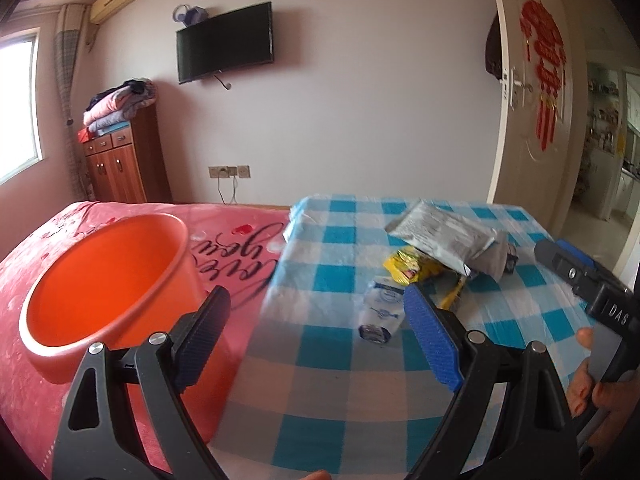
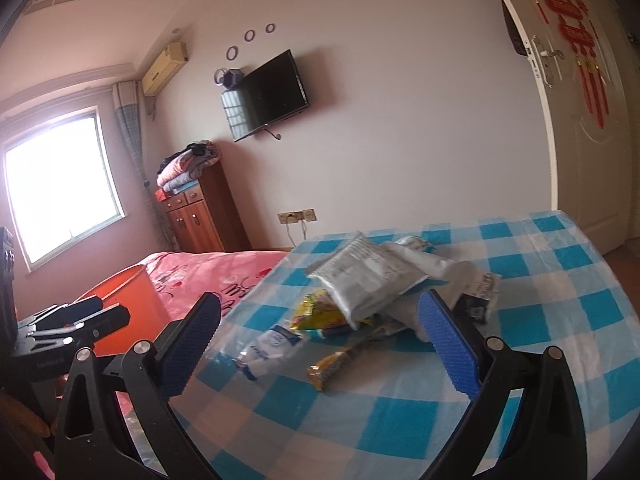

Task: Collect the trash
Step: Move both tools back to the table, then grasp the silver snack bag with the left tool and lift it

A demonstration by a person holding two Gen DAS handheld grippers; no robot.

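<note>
A pile of trash lies on the blue-checked table (image 1: 328,360): a silver foil bag (image 1: 444,236), a yellow wrapper (image 1: 412,266) and a crumpled white-blue packet (image 1: 380,312). An orange bucket (image 1: 104,296) stands on the pink bed to the left. My left gripper (image 1: 316,332) is open and empty, between bucket and trash. My right gripper (image 2: 320,344) is open and empty, just short of the pile: the silver bag (image 2: 368,276), the white-blue packet (image 2: 272,348), a yellow wrapper (image 2: 336,364). The bucket (image 2: 128,308) is left of it.
The pink bedspread (image 1: 240,248) adjoins the table's left edge. A wooden cabinet (image 1: 120,160) with folded blankets stands by the window. A wall TV (image 1: 226,42) hangs ahead. An open door (image 1: 532,100) is at right.
</note>
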